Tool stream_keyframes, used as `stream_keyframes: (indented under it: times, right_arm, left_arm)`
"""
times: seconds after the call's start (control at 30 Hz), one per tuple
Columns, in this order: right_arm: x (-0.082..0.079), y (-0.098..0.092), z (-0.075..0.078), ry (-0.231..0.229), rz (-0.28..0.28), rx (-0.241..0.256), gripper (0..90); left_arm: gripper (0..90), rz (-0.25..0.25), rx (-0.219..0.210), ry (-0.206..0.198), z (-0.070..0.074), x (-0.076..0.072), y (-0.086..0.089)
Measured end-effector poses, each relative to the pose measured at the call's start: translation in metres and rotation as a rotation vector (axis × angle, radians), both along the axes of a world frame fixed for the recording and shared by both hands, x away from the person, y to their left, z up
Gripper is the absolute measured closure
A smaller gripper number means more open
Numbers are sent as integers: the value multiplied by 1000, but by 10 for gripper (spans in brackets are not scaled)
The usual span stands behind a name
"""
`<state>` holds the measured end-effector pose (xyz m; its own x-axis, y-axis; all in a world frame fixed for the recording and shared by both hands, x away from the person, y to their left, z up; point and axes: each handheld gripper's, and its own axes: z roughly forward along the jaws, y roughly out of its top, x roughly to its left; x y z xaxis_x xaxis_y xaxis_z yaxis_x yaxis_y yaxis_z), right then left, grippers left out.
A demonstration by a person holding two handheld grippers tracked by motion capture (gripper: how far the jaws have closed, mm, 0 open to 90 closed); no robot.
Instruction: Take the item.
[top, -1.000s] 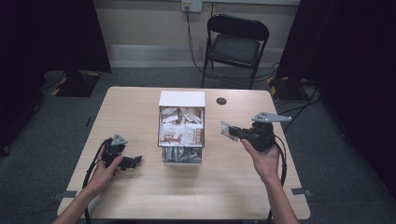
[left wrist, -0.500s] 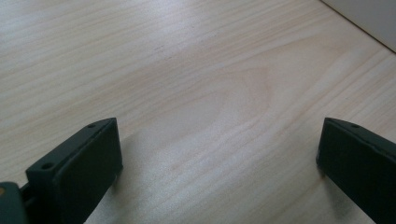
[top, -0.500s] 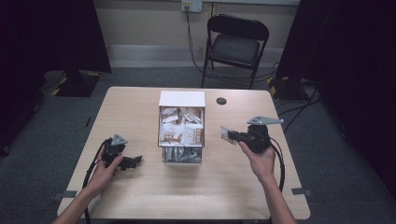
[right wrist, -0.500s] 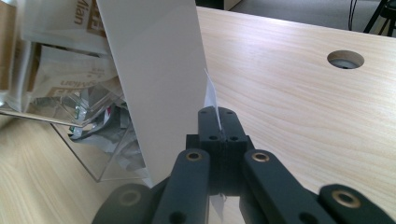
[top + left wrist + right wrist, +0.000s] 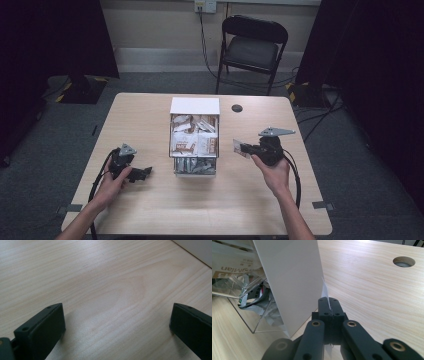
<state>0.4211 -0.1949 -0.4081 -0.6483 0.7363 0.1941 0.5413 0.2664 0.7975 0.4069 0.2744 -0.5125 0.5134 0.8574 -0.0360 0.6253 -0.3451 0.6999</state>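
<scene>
Your left gripper (image 5: 141, 173) sits lower left of the high view, resting on the table (image 5: 150, 210), jaws spread wide w/ nothing but bare wood between them in the left gripper view. Your right gripper (image 5: 242, 148) is right of centre, jaws pressed together, pinching a thin white packet (image 5: 239, 147). Packet's held edge-on; its long axis runs along the jaws, pointing at the clear box (image 5: 195, 145) just beside it, not touching. Right gripper view shows the box's white wall (image 5: 292, 277) close ahead, blocking that side, plus wrappers inside. Farther up: table hole (image 5: 237, 108), then a chair (image 5: 252, 47) at the top.
</scene>
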Motion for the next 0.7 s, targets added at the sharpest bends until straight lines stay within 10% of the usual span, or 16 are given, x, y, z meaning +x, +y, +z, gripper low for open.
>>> stream_keyframes:
  times: [0.7]
  right_arm:
    - [12, 12, -38, 65, 32, -31, 900]
  left_arm:
    - [0, 0, 0, 0, 0, 0, 0]
